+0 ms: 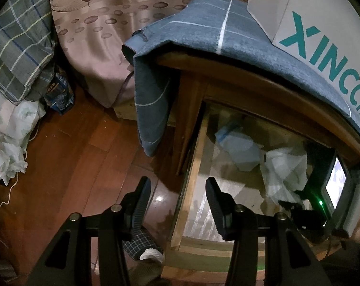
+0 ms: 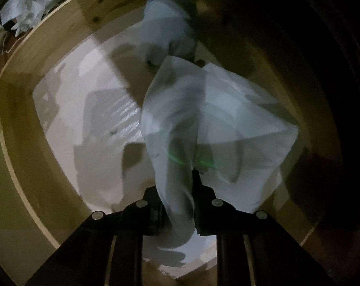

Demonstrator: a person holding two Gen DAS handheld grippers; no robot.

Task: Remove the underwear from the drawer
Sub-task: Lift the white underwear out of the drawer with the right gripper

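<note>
Pinching white underwear [image 2: 203,109], right gripper [image 2: 180,205] points down into open wooden drawer [image 2: 18,109], jaws clamped on cloth fold. 2nd pale garment [image 2: 167,31] lies at far end. Left gripper [image 1: 177,190] hovers over drawer's left rim, jaws apart, empty.

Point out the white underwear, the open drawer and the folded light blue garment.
white underwear [image 2: 218,119]: right wrist view, on the spread cloth above the shut right tool.
open drawer [image 1: 192,166]: left wrist view, on its pale wooden side wall.
folded light blue garment [image 1: 239,147]: left wrist view, on its upper face.
</note>
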